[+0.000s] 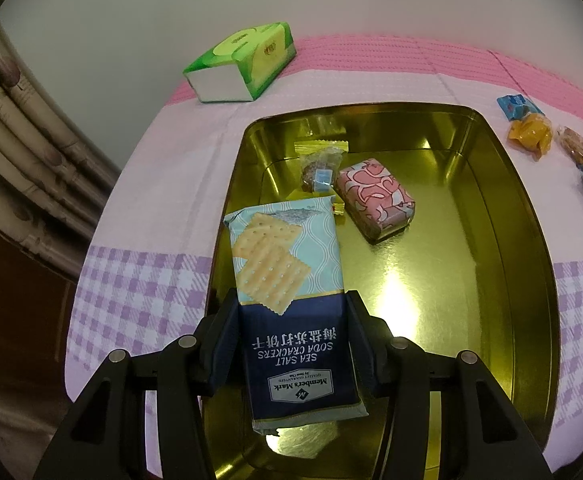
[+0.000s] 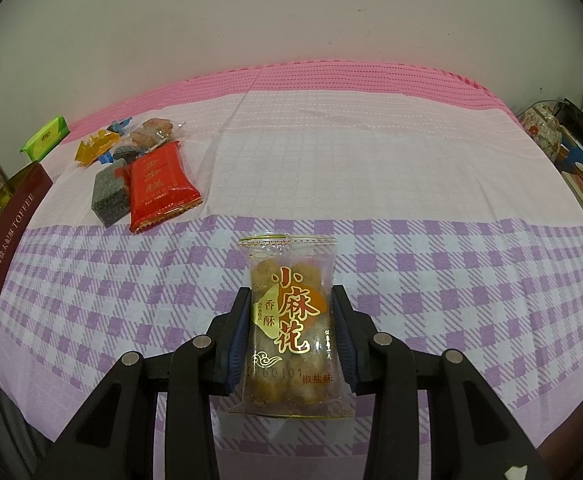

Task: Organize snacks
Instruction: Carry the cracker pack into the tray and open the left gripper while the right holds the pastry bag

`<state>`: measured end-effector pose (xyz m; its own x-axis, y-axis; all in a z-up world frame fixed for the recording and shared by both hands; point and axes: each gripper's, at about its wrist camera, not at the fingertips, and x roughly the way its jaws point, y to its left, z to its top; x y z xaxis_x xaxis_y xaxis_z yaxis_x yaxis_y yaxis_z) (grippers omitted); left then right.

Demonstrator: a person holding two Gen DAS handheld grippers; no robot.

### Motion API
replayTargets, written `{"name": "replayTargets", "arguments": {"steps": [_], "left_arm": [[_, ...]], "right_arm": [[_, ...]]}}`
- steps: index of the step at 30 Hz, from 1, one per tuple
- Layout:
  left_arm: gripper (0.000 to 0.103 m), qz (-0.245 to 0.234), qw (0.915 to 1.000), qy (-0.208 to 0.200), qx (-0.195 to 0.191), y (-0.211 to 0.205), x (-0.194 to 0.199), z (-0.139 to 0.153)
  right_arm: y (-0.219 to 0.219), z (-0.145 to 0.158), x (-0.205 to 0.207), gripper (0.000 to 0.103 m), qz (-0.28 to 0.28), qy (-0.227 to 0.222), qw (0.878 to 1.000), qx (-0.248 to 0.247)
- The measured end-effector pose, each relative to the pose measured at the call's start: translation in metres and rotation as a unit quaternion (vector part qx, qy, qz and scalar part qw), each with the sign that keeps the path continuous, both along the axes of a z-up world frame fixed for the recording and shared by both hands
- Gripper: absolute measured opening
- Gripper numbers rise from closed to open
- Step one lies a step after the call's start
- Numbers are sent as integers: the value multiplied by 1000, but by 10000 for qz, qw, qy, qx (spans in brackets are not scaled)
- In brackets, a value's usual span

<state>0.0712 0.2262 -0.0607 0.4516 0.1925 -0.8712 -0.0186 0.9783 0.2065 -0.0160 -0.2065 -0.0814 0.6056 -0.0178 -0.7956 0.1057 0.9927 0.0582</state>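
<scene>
Left wrist view: the left hand-held gripper [image 1: 291,344] is clamped on one pack of sea salt soda crackers [image 1: 287,280], its pads pressing both long edges. The pack hangs over the near left part of an open gold tin [image 1: 531,264], and its lower end hides the tin floor beneath it. Deeper inside the tin lie two snacks: a pink patterned block [image 1: 375,198] and, just behind it, a small clear-wrapped dark sweet [image 1: 319,168], too blurred to identify. A yellow wrapper edge shows behind that sweet, partly hidden. Past the tin, one green tissue pack [image 1: 243,62] rests on the cloth-covered desk [image 1: 163,184]. At the right edge, a few loose snacks are cut off by the frame.

Right wrist view: the right hand-held gripper [image 2: 291,336] grips one clear bag of fried dough twists [image 2: 291,320] above the checked cloth; its bottom seam falls between the black arms. Far left, a cluster of about six snacks includes a red packet [image 2: 159,184] and a grey block [image 2: 109,196]; those behind overlap and are hard to separate. The tin's maroon side [image 2: 7,232] is cropped at the left.
</scene>
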Motion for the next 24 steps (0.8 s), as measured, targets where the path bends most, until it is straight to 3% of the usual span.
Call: {"name": "replayTargets", "arguments": {"steps": [17, 24], "left_arm": [[52, -93, 9999, -130, 62, -8, -1, 4], [52, 21, 9985, -545, -80, -11, -17, 35]], "right_arm": [[1, 1, 0, 37, 0, 2, 10000, -16], [0, -1, 1, 37, 2, -4, 10000, 7]]}}
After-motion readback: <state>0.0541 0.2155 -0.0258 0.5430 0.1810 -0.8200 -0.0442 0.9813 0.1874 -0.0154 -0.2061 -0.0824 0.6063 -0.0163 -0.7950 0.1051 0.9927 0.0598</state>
